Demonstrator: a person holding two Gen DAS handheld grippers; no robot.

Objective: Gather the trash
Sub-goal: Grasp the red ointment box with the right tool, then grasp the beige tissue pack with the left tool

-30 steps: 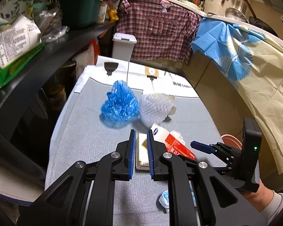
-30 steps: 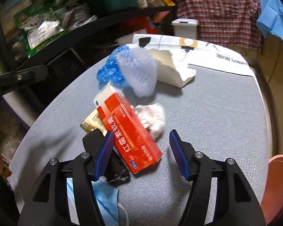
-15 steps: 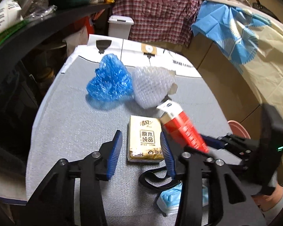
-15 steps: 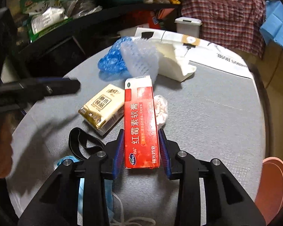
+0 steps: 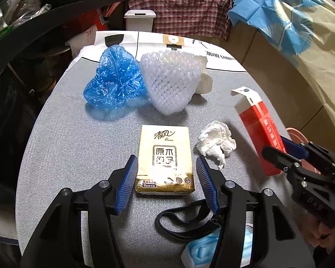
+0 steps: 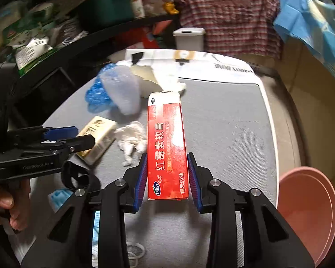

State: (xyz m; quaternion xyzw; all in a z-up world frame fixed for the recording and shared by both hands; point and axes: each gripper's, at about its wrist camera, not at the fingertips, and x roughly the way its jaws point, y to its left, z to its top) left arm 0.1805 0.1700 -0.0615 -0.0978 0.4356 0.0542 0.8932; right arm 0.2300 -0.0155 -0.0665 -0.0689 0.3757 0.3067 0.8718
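Grey woven cloth covers the table (image 5: 62, 134), with dark cluttered shelving on one side and a plaid shirt (image 5: 181, 2) hanging behind. Low in the left wrist view, a blue face mask (image 5: 197, 251) and black strap (image 5: 178, 218) are half hidden by the left gripper (image 5: 166, 183), whose fingers stand spread on either side of the tissue pack (image 5: 165, 158) without touching it. Beside it lies 1 crumpled tissue (image 5: 215, 143). The right gripper (image 6: 166, 178) clamps the red medicine box (image 6: 166, 147), apparently lifted off the cloth. A pink basin (image 6: 310, 214) is cut off at the table's edge.
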